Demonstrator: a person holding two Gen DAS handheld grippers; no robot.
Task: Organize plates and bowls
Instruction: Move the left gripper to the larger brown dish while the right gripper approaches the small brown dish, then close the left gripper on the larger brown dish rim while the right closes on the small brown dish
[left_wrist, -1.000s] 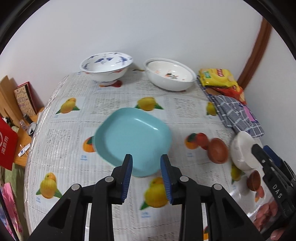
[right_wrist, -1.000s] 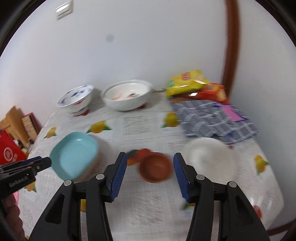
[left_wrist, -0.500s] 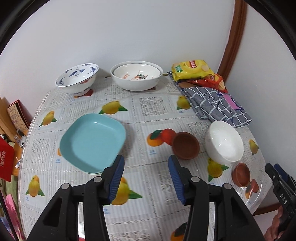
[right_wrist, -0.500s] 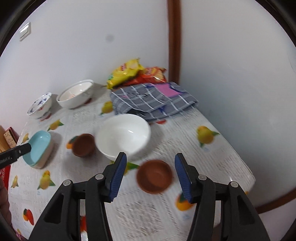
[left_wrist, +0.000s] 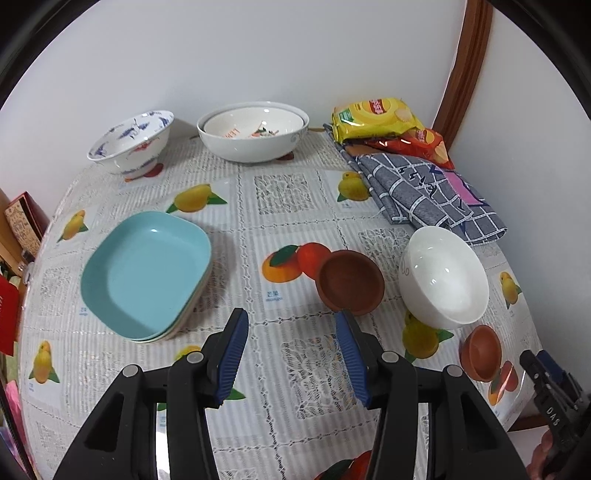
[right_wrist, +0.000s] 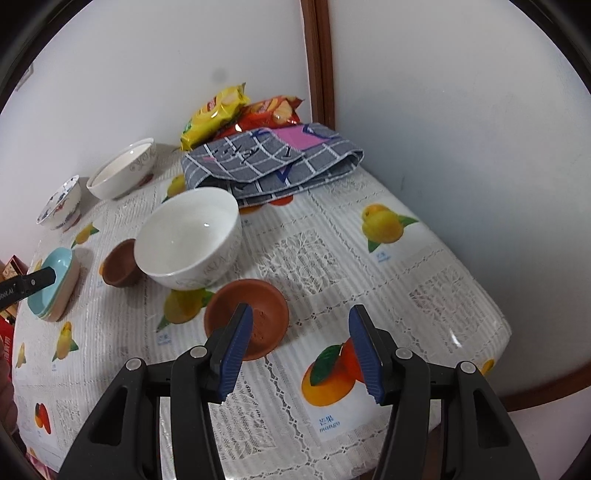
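Two small brown clay bowls sat on the fruit-print tablecloth (left_wrist: 280, 192): one (left_wrist: 350, 282) at centre right, one (right_wrist: 246, 319) low in the right-wrist view. Left gripper (left_wrist: 291, 352) had just been opening, empty; right gripper (right_wrist: 301, 347) stood spread, empty.

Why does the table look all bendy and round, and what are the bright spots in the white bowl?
Left wrist view: the fisheye lens bows the table edges and darkens the corners; the plain white bowl shows small lamp glints. Right wrist view: same bulge, a glint in that bowl, everything sharp.
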